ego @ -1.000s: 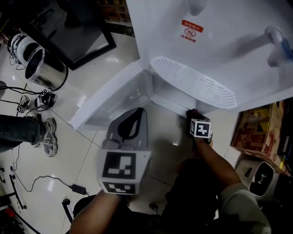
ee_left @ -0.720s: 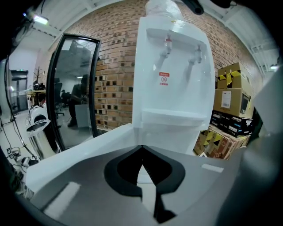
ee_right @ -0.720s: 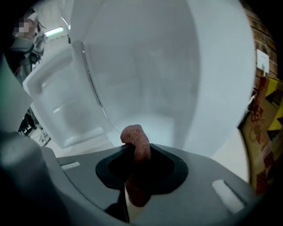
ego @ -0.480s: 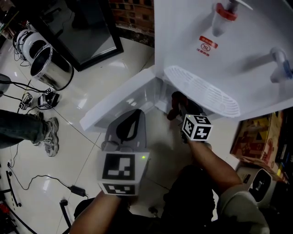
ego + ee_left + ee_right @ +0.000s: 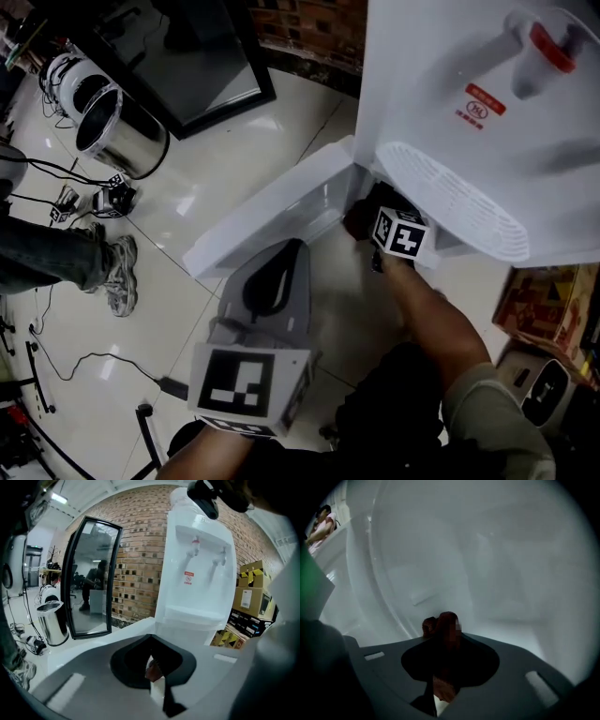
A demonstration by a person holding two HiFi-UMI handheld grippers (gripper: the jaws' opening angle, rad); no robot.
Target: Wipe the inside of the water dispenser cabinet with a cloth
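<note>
The white water dispenser point(image 5: 487, 56) stands at upper right, its cabinet door point(image 5: 272, 211) swung open to the left. My right gripper point(image 5: 367, 221) reaches into the cabinet opening just under the drip tray point(image 5: 459, 197), shut on a dark red cloth point(image 5: 359, 216). In the right gripper view the cloth point(image 5: 444, 629) bunches between the jaws against the white inner wall point(image 5: 497, 564). My left gripper point(image 5: 292, 247) hangs shut and empty in front of the open door, apart from it. From the left gripper view, the left gripper point(image 5: 152, 641) points at the dispenser point(image 5: 197, 573).
A steel bin point(image 5: 122, 131) and a black-framed glass panel point(image 5: 187, 66) stand at upper left. Cables point(image 5: 66, 361) trail over the tiled floor beside a person's shoe point(image 5: 120, 277). Cardboard boxes point(image 5: 553, 295) and a small white appliance point(image 5: 542, 389) sit at lower right.
My right gripper has moved left along the cabinet opening toward the door's hinge side, and the cloth has come into sight. The left gripper has drifted a little.
</note>
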